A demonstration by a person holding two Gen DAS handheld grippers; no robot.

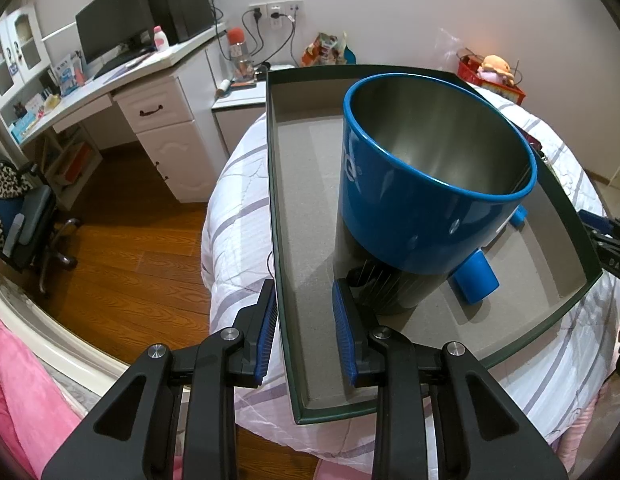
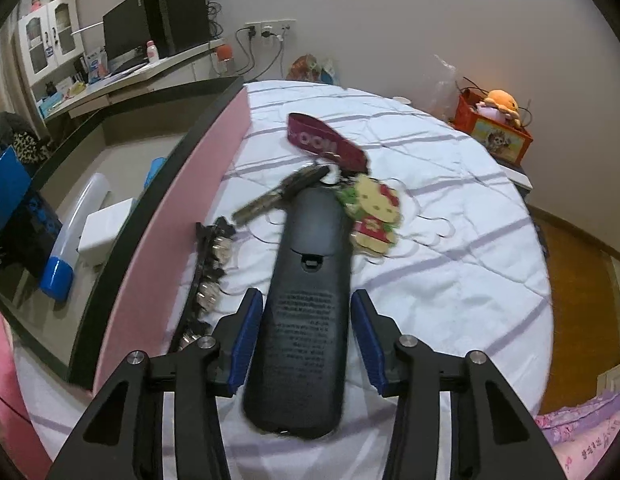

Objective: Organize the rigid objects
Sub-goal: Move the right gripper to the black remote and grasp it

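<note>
My left gripper (image 1: 304,320) is open and straddles the near wall of the dark-rimmed box (image 1: 279,208). A blue metal cup (image 1: 426,184) stands inside the box on a black cylinder (image 1: 394,288), with a blue-capped tube (image 1: 476,276) beside it. My right gripper (image 2: 306,320) is open around a black remote (image 2: 306,300) lying back up on the white quilt; its pads (image 2: 246,336) stand a little off the remote's sides. Keys (image 2: 278,196) with a red strap (image 2: 326,144) and a cartoon charm (image 2: 376,212) lie just beyond. A black hair clip (image 2: 208,276) lies to the left.
The box (image 2: 166,220) with its pink outer wall stands left of the remote and holds a clear blue-capped tube (image 2: 70,240) and a white block (image 2: 104,228). A desk (image 1: 110,80) with a monitor stands beyond. A red toy crate (image 2: 494,128) sits far right. Wooden floor (image 1: 130,240) lies below.
</note>
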